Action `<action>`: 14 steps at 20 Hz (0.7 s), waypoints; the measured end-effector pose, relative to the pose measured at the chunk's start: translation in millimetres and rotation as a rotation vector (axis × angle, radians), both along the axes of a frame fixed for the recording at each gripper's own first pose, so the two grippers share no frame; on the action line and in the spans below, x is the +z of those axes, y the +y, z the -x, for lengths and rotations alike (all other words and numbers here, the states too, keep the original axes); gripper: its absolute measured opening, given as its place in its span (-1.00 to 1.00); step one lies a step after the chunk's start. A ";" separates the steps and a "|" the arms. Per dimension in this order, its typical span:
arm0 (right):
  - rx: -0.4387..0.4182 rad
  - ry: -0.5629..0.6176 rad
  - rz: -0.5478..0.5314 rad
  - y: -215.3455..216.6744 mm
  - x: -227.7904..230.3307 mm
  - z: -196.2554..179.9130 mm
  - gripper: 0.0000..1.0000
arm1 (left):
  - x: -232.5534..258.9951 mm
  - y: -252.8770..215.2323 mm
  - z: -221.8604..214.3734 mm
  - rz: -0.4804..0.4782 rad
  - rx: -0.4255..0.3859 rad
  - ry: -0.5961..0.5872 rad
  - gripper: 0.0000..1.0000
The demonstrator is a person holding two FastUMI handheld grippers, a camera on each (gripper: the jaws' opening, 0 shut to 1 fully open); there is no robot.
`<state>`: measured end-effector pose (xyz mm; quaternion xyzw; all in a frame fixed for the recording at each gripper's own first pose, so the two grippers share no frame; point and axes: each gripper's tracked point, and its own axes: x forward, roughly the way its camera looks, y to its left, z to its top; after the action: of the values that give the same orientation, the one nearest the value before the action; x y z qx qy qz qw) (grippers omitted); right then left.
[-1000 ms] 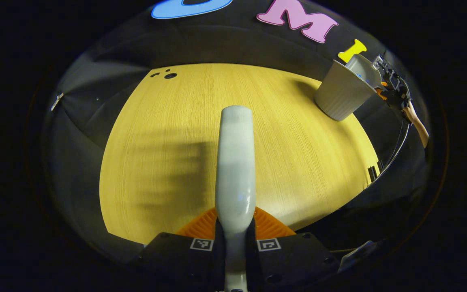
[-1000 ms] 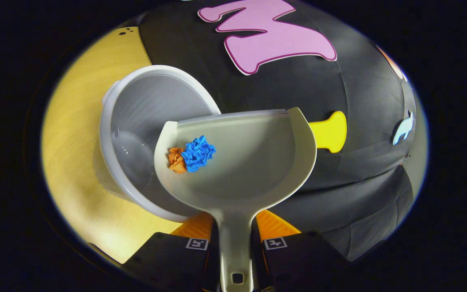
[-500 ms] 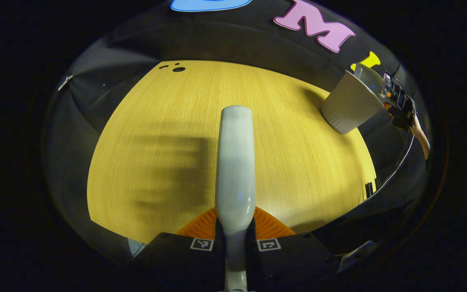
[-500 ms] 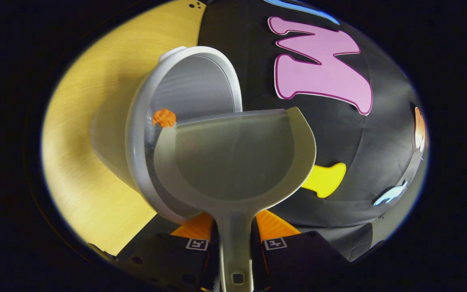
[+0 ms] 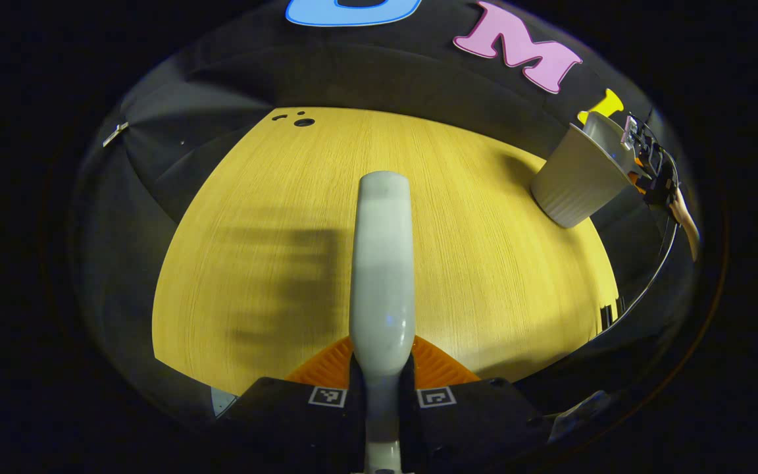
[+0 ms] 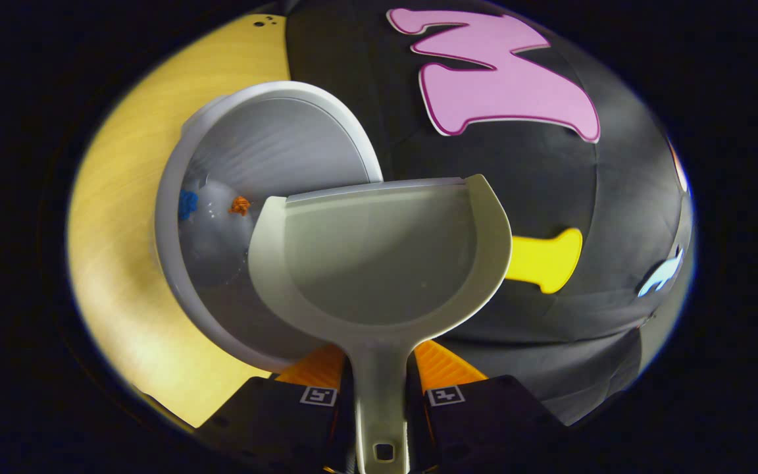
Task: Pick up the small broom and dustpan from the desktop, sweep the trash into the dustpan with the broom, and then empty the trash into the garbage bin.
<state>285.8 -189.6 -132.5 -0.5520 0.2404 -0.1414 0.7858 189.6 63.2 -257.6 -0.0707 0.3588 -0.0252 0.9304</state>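
your right gripper (image 6: 379, 382) pinched the smooth plastic dustpan (image 6: 379, 263) by its flat handle, scoop tipped over the ribbed round garbage bin (image 6: 267, 171). crumpled blue scrap (image 6: 187, 204) & orange scrap (image 6: 241, 205) lay inside the bin. your left gripper (image 5: 382, 378) clamped the glossy rounded broom (image 5: 382, 263) handle above the wood-grain desktop (image 5: 484, 263), bin at far right.

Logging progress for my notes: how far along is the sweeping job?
Nearly finished. The blue scrap and orange scrap lie inside the garbage bin; the dustpan, held by the right gripper, looks empty. The left gripper holds the broom. Nothing obvious remains.
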 end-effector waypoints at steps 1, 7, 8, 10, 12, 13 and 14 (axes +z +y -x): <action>-0.020 -0.014 -0.069 -2.4 -0.6 0.9 -0.24 | 2.5 1.0 0.9 -0.001 0.005 -0.004 -0.51; -0.169 -0.122 -0.567 8.7 -0.3 -5.4 -0.30 | 18.2 3.2 4.3 -0.027 0.022 -0.041 -0.51; -0.181 -0.146 -0.636 10.8 2.3 -6.4 -0.30 | 21.8 3.7 5.1 -0.031 0.024 -0.050 -0.51; -0.191 -0.185 -0.731 15.6 6.2 -7.3 -0.31 | 26.3 3.1 7.7 -0.024 0.027 -0.066 -0.51; -0.188 -0.217 -0.797 20.5 10.9 -8.3 -0.31 | 31.3 2.5 12.4 -0.005 0.030 -0.080 -0.51; -0.185 -0.233 -0.845 23.5 11.6 -8.6 -0.31 | 33.4 1.7 16.0 0.002 0.029 -0.087 -0.51; -0.179 -0.254 -0.904 28.6 13.7 -8.5 -0.23 | 34.5 -2.1 21.9 0.007 0.029 -0.093 -0.51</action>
<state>294.3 -161.0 -118.8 -0.1104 0.2267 -0.1562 0.9550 167.8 61.1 -223.1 -0.0776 0.3140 -0.0163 0.9461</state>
